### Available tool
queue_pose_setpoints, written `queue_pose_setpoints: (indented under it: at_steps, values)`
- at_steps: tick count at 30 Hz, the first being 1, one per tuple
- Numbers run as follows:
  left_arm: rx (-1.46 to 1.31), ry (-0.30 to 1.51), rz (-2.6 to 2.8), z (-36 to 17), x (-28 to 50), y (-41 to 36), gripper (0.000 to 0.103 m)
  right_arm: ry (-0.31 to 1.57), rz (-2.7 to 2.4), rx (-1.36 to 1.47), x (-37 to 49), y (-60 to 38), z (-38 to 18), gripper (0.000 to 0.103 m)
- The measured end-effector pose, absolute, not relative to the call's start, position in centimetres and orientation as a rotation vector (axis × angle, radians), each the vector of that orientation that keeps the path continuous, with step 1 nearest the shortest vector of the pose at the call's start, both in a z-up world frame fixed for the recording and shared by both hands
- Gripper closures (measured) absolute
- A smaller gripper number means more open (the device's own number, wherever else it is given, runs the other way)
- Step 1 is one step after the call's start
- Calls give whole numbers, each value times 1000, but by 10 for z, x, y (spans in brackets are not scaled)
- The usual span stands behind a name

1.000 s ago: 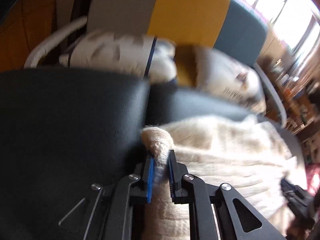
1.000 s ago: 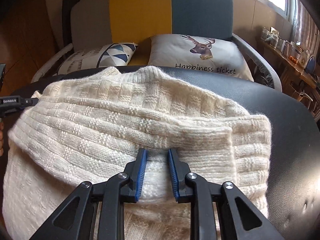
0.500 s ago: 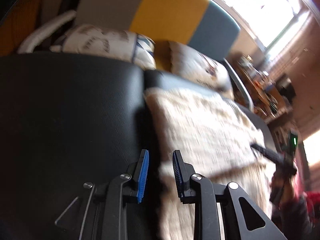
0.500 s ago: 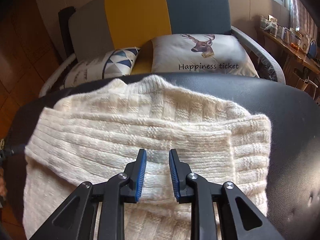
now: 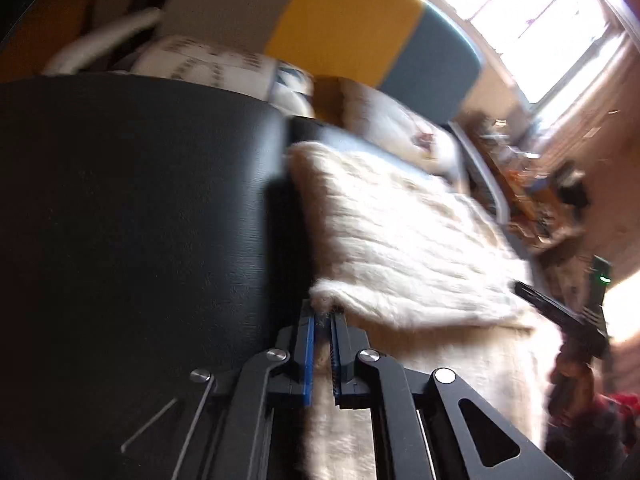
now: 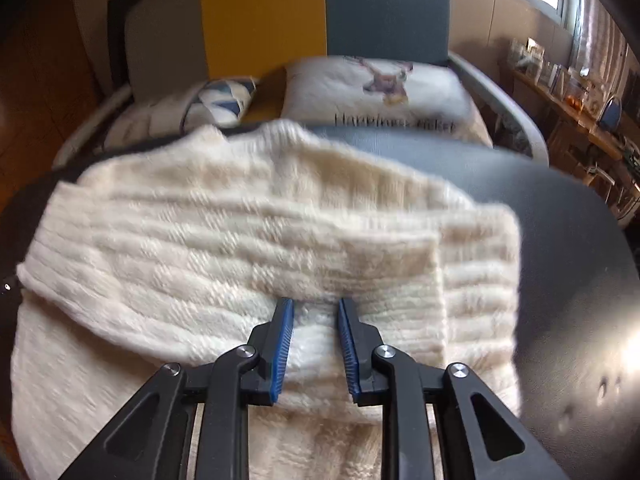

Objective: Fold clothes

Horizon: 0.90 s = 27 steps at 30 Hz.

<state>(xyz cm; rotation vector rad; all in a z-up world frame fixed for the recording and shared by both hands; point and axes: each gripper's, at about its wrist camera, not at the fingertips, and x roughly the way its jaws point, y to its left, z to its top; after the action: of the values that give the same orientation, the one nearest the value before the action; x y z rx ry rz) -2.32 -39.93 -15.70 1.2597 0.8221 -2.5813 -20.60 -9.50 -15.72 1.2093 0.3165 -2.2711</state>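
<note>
A cream knitted sweater (image 6: pixel 200 240) lies on a black padded surface (image 6: pixel 560 260), with a sleeve folded across its body. My right gripper (image 6: pixel 315 306) is shut on the near edge of that folded layer, and thick knit fills the gap between its blue pads. In the left wrist view the sweater (image 5: pixel 400 240) stretches away to the right. My left gripper (image 5: pixel 323 314) sits at the sweater's left edge, its jaws closing to a narrow slit on a corner of the knit. The right gripper (image 5: pixel 560 316) and the hand holding it show at the far right.
Behind the black surface (image 5: pixel 140 220) stands a sofa with a yellow and blue back (image 6: pixel 320 12). On it lie a deer-print cushion (image 6: pixel 380 88) and a triangle-pattern cushion (image 6: pixel 216 100). A cluttered shelf (image 6: pixel 580 96) runs along the right wall under a window.
My left gripper let go of the sleeve end, opened, slid nearer along the sweater's left edge and closed on it there. The right gripper has kept its grip.
</note>
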Motion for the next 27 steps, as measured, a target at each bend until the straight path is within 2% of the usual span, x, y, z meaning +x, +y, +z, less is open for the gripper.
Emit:
queue_pose_setpoints:
  at_steps: [3,7,9,12,14,15,23,27]
  values:
    - [1287,753,-2526,-171,-18,-393,98,287,-2277,1186,-206,-92,-157,81]
    - [1278,837,-2473,-168,-20,-395,97,191,-2241,1231,-211,-82,-149,80]
    - [1314,855,-2474,-165,-22,-391,95,78,-2220,1224,-206,-67,-137,79]
    - [1313,873,-2504,-153,-12,-386,83,-115,-2121,1241,-187,-27,-127,76]
    - [1301,897,-2517,-147,3,-385,67,-224,-2050,1256,-172,3,-123,75]
    - [1295,911,-2523,-144,11,-384,64,-249,-2026,1269,-162,19,-124,75]
    - [1256,1077,-2580,-140,104,-354,55,-479,-1902,1464,-74,162,-154,75]
    - [1279,1114,-2577,-145,140,-336,53,-595,-1831,1524,-45,200,-181,74]
